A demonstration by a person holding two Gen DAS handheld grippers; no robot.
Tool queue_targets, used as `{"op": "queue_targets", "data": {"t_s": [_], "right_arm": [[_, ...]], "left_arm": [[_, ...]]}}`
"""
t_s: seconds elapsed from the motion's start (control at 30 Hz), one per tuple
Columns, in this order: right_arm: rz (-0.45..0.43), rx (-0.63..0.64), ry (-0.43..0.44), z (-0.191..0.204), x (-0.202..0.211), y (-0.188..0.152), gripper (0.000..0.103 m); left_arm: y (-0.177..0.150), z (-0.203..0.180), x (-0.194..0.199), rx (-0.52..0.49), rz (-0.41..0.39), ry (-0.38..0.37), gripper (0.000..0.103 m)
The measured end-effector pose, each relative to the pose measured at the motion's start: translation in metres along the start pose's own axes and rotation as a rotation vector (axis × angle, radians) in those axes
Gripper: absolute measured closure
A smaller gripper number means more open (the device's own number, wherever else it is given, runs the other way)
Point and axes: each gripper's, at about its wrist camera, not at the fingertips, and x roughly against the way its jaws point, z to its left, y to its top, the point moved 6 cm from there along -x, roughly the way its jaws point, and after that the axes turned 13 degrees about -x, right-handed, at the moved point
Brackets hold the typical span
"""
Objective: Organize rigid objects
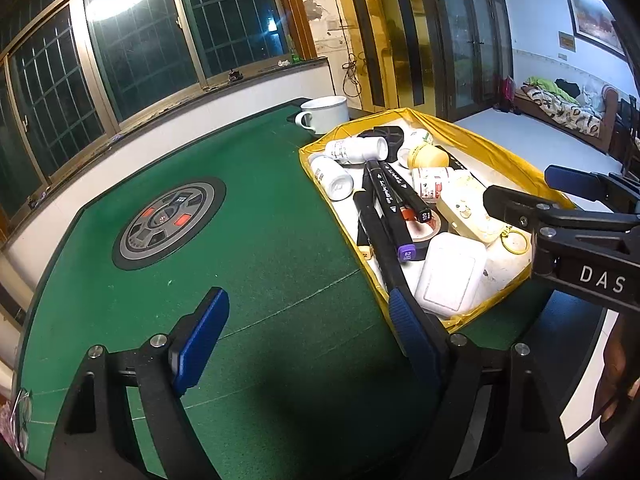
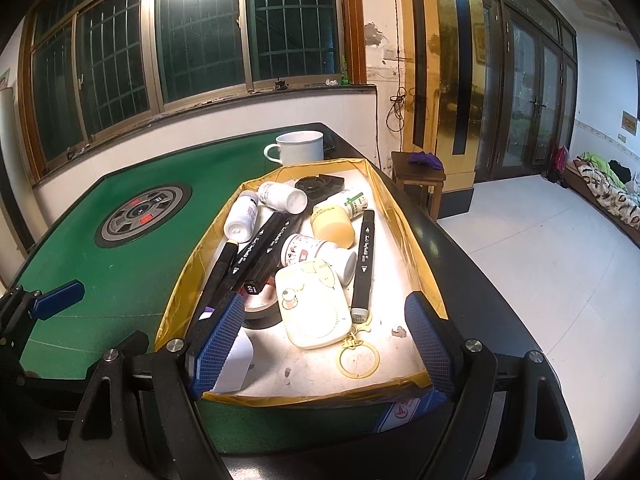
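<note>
Both grippers, left and right, hang w/ jaws spread wide, holding nothing, over the yellow-lined tray on the green desk. Inside: markers, pill bottles, a cream case, jumbled. Looks light, stiff, slick; you'd best pinch a marker mid-barrel, crosswise.
</note>
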Motion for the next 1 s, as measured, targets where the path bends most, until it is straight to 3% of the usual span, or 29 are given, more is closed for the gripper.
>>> {"op": "queue_targets", "data": {"t_s": [1.0], "right_arm": [[0.008, 0.009, 0.0, 0.002, -0.0016, -0.0012, 0.025]], "left_arm": [[-0.0026, -0.0008, -0.0025, -0.001, 0.009, -0.016, 0.02]]}}
